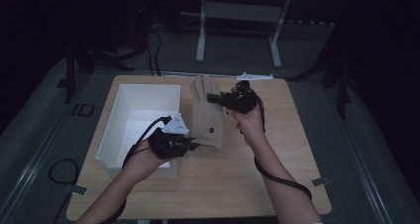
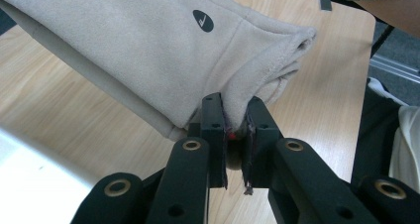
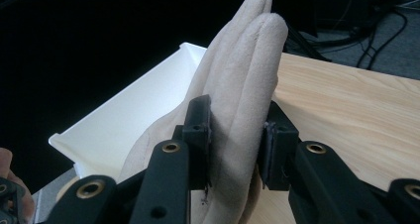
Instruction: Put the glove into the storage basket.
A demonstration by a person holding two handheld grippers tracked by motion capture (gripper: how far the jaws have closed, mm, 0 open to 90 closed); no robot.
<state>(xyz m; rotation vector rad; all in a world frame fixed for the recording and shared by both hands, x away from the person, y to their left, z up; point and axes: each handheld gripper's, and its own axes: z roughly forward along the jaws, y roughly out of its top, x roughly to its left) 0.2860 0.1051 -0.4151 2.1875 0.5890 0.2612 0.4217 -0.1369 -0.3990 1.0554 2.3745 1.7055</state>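
I have the beige glove (image 1: 206, 116) stretched between both grippers, beside the white box (image 1: 148, 91). My left gripper (image 1: 194, 145) has its jaws clamped on the cuff edge; my right gripper (image 1: 214, 98) pinches the fingers. Bare surface (image 1: 292, 149) lies open to the right.

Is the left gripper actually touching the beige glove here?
Touching. In the left gripper view the left gripper has both jaws pinched on the cuff edge of the beige glove, with the fabric bunched between the pads.
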